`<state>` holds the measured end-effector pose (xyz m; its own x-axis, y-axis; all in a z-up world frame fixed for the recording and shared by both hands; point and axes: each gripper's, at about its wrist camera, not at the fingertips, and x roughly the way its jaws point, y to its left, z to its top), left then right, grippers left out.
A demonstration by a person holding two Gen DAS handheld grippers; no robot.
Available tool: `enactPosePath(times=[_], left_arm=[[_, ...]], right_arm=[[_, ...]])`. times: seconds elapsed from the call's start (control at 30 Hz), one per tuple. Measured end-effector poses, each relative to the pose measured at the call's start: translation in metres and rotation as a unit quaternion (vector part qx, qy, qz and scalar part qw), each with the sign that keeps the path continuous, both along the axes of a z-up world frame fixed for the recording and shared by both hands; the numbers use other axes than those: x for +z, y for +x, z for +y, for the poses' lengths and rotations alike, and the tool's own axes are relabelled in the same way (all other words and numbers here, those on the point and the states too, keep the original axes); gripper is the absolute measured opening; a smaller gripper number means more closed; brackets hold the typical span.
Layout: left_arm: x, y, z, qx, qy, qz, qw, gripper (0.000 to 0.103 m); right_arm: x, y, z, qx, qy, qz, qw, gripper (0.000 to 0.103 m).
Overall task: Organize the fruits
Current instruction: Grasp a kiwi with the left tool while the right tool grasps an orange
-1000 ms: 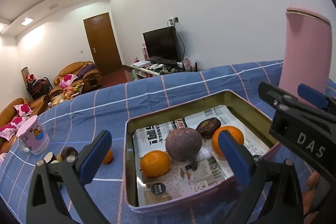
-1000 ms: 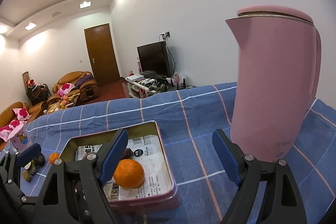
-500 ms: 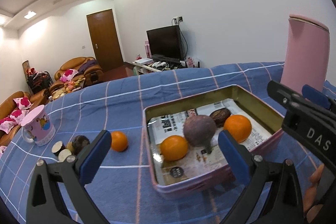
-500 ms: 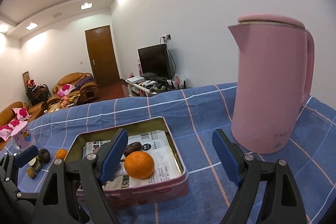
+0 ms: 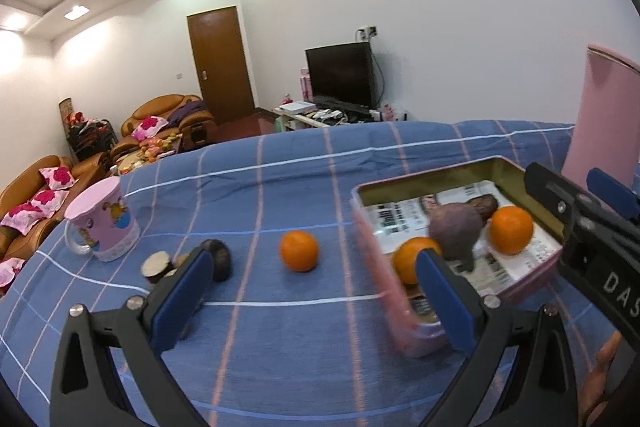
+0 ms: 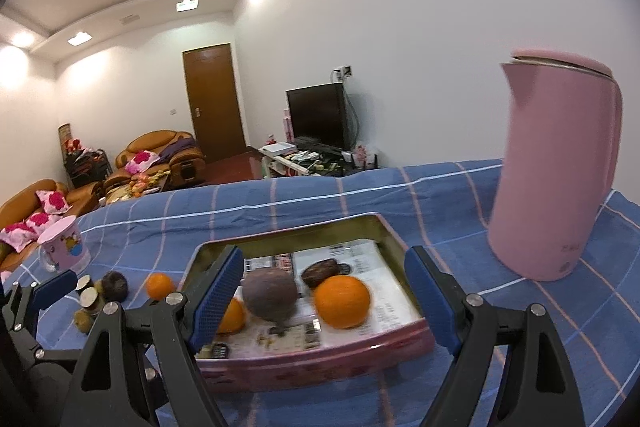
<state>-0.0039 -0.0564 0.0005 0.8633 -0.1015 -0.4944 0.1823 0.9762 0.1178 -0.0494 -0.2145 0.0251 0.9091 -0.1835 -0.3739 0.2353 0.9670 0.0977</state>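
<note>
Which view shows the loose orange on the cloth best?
Left wrist: the loose orange sits near the middle, whole and sharp, between the tin and the mug. The right wrist view shows the same orange only small, near the left edge, beside the tin's corner.

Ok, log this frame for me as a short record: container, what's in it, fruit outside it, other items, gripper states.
container: pink tin, lined with newspaper, on the blue checked tablecloth
in tin: two oranges, a round purple fruit, a small dark brown fruit
outside tin: one orange; a dark round fruit and cut pieces near the mug
other items: pink mug, pink kettle
left gripper: open, holding nothing
right gripper: open, holding nothing
</note>
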Motion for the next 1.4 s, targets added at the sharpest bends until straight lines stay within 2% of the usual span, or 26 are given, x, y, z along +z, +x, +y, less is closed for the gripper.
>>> enactPosePath(times=[0.4,0.6,0.77,0.83,0.93,1.07,1.2,1.37,1.4], left_arm=[[-0.011,0.023,0.075,0.064,-0.013,0.041,0.997,0.103],[-0.022,0.04,0.108,0.087,-0.024,0.092,0.9917,0.102],[-0.037,0.056,0.13,0.093,-0.049,0.149,0.9833,0.09],[-0.042,0.06,0.135,0.09,-0.061,0.167,0.9799,0.08],[-0.048,0.064,0.14,0.087,-0.078,0.19,0.9748,0.073],[-0.051,0.066,0.142,0.086,-0.087,0.197,0.9727,0.072],[-0.05,0.064,0.14,0.074,-0.088,0.196,0.9738,0.06],[-0.048,0.061,0.139,0.056,-0.089,0.196,0.9749,0.04],[-0.048,0.06,0.139,0.051,-0.091,0.197,0.9748,0.035]], right_arm=[[-0.003,0.022,0.051,0.062,-0.006,0.013,0.998,0.084],[-0.008,0.037,0.074,0.09,-0.017,0.031,0.995,0.084],[-0.013,0.057,0.097,0.117,-0.027,0.056,0.991,0.084],[-0.016,0.067,0.107,0.13,-0.034,0.072,0.988,0.084],[-0.018,0.08,0.122,0.144,-0.043,0.087,0.985,0.084],[-0.025,0.102,0.145,0.16,-0.074,0.122,0.977,0.084],[-0.034,0.121,0.162,0.172,-0.106,0.158,0.967,0.064],[-0.052,0.144,0.169,0.177,-0.115,0.224,0.951,0.059],[-0.056,0.148,0.17,0.177,-0.121,0.235,0.948,0.055]])
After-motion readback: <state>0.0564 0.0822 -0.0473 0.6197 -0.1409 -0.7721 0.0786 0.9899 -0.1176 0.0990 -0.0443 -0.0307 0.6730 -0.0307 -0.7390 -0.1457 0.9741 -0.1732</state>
